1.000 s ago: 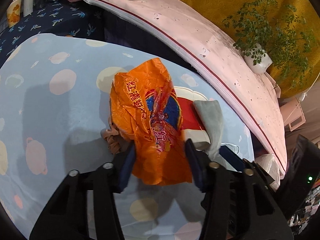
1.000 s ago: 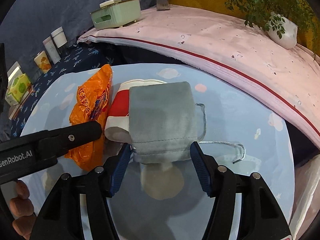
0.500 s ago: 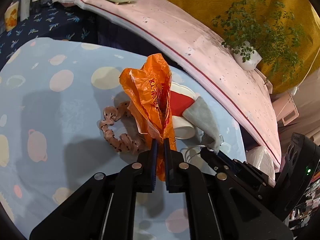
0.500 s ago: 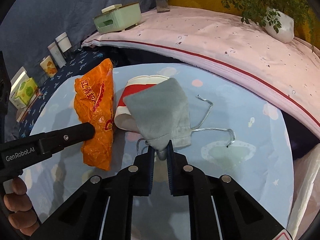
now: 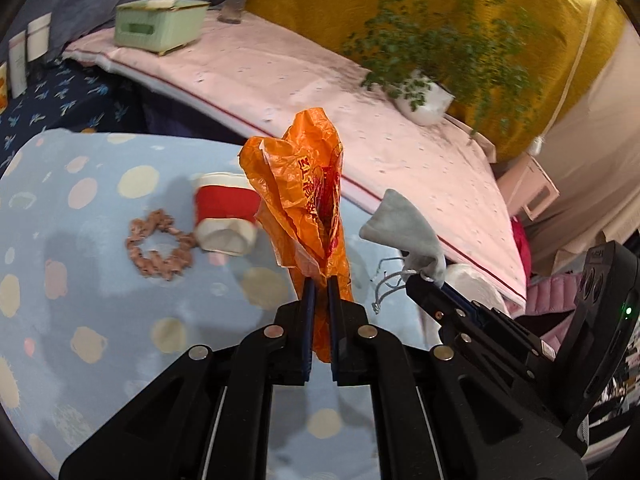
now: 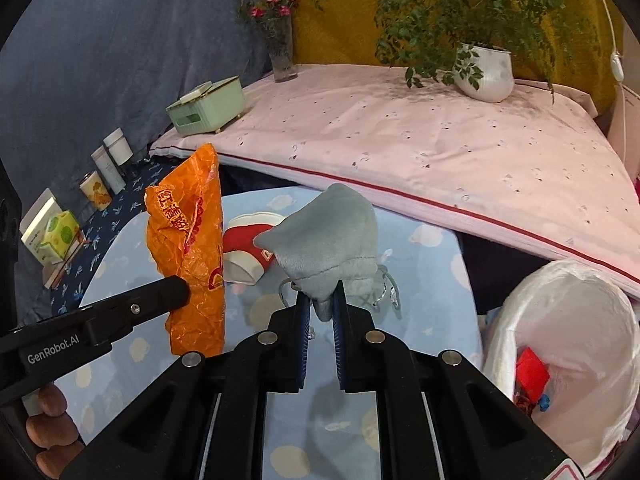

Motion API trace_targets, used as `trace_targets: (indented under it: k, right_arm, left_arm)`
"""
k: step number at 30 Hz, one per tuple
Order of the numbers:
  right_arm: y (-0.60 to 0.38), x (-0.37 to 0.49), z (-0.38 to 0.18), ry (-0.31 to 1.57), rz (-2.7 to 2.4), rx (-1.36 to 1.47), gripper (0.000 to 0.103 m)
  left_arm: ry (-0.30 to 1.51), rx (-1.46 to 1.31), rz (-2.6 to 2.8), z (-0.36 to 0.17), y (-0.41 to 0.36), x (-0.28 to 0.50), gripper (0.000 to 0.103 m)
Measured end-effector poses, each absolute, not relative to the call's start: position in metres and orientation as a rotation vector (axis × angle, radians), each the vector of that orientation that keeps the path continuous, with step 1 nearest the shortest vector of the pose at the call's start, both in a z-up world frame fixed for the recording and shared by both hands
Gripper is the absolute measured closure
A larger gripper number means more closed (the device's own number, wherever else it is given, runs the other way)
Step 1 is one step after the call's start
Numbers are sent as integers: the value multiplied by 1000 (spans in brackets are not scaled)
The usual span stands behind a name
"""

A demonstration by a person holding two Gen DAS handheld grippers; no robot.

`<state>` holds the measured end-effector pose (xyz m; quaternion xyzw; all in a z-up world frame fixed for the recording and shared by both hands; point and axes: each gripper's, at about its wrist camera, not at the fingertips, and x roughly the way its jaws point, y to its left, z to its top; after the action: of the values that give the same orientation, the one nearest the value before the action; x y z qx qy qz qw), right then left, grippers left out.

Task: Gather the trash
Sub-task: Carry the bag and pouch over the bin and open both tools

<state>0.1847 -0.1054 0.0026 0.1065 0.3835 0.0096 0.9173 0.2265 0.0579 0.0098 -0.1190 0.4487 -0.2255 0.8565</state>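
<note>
Mint tissue box (image 6: 206, 106), flower vase (image 6: 281, 46) & potted plant (image 6: 486, 70) on pink cloth (image 6: 420, 140); scrunchie (image 5: 160, 249) on blue tbl.

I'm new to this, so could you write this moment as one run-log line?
left gripper: shut on orange bag, lifted | right gripper: shut on grey pouch, lifted | cup, scrunchie: on table | bin: right

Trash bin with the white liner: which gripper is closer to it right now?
Right. The right gripper, shut on the grey pouch, has the white-lined bin just beside it on its right. The left gripper, holding the orange bag, is farther, beyond the right one.
</note>
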Motion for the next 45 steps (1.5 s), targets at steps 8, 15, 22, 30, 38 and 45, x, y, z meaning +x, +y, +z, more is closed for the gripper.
trace_targets:
  k: [8, 15, 22, 30, 38, 45]
  right_arm:
    - [-163, 136, 27, 729, -70, 258, 93]
    - [-214, 101, 32, 702, -157, 308, 93]
    - [-256, 76, 26, 688, -223, 354, 93]
    - [-283, 59, 17, 691, -265, 382, 93]
    - [-296, 50, 12, 694, -283, 399, 93]
    - [-303, 46, 9, 697, -291, 409, 93]
  left_arm:
    - [922, -179, -590, 33, -11, 188, 97]
    - [927, -117, -671, 36, -67, 165, 97]
    - [941, -68, -720, 33, -109, 150, 97]
    - [963, -30, -750, 24, -140, 142, 97]
    - [982, -7, -762, 17, -158, 137, 97]
    - [988, 9, -767, 15, -169, 134, 97]
